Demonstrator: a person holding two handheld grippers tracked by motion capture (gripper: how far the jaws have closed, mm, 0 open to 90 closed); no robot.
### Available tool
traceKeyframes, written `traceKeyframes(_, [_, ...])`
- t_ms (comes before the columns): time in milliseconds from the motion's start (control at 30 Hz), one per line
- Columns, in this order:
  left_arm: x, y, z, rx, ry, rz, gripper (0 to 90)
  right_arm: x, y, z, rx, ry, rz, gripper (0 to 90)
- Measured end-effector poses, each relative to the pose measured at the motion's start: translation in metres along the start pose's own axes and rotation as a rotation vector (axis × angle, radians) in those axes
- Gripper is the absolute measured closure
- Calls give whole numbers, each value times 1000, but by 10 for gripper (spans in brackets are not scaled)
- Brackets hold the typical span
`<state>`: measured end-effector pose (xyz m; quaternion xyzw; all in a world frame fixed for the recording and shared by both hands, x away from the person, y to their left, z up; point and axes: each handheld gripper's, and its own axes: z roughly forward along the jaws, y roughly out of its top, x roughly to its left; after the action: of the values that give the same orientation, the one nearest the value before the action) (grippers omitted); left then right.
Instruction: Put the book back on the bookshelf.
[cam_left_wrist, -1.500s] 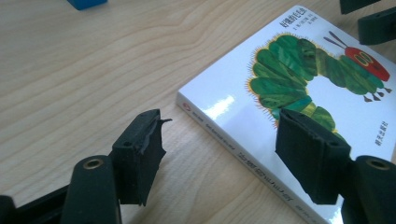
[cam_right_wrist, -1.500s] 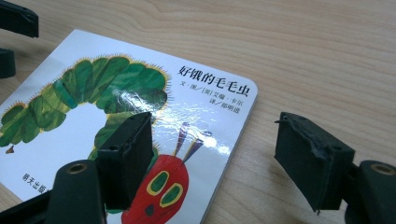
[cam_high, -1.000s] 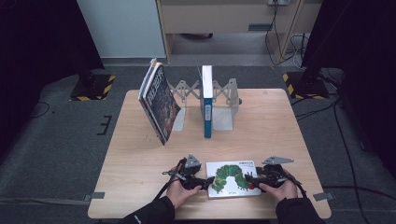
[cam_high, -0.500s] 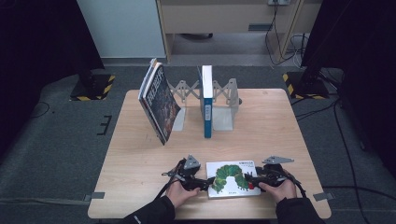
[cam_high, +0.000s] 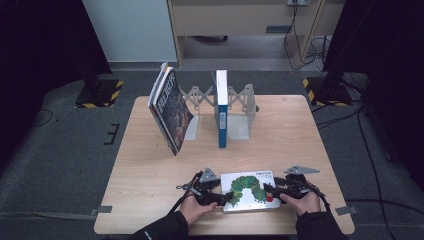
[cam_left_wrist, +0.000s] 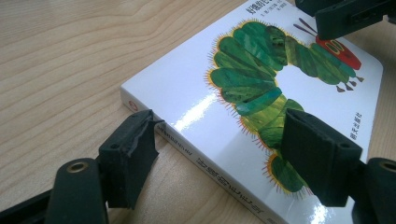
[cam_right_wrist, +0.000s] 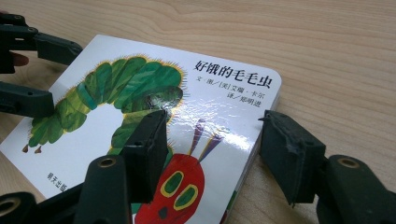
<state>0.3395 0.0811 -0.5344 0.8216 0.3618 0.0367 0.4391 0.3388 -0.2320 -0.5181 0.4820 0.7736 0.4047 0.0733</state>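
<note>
The caterpillar book (cam_high: 249, 191) lies flat at the table's (cam_high: 300, 135) near edge, between the left tongs (cam_high: 223, 198) and right tongs (cam_high: 270, 190).

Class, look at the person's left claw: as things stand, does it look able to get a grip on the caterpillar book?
Probably yes. The left claw stands open astride the caterpillar book's near edge, nothing between; the right claw straddles the opposite edge.
</note>
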Motion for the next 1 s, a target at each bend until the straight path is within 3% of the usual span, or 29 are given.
traceKeyframes(233, [1, 7, 0, 11, 13, 48, 238, -1, 6, -3, -49, 17, 6, 412])
traceKeyframes(667, [9, 10, 2, -11, 14, 14, 202, 1, 20, -6, -191, 53, 47, 404])
traceKeyframes(867, [14, 13, 3, -6, 27, 11, 203, 0, 22, -2, -184, 54, 52, 399])
traceKeyframes(1000, [13, 12, 4, 3, 41, 13, 205, -4, 16, 6, -118, 33, 66, 397])
